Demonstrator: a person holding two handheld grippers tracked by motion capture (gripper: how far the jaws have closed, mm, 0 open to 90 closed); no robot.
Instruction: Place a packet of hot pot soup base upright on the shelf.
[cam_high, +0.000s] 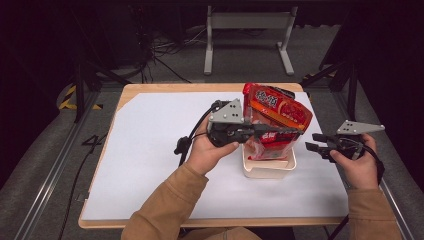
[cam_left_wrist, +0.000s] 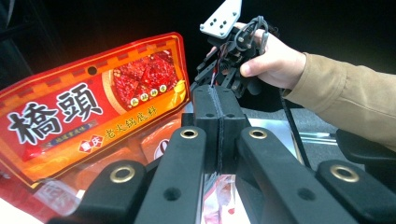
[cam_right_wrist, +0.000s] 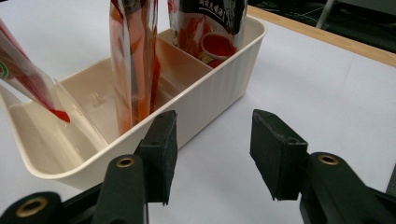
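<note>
Cream ribbed plastic divided bin (cam_high: 268, 170) on white paper-covered wooden table (cam_high: 150, 150), near front right. Red-orange printed foil pouch (cam_high: 277, 112) standing in bin with other clear-red sachets (cam_right_wrist: 133, 60). Left gripper (cam_high: 295, 131) jaws closed together against pouches above bin. Right gripper (cam_high: 311, 141) jaws apart, empty, just right of bin.

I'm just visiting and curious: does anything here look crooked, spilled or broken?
Nothing is spilled or visibly broken. The red sauce packets stand in the cream divided bin, leaning at different angles rather than straight. The left gripper reaches across among the packets, its jaws together; the right gripper waits open beside the bin.
</note>
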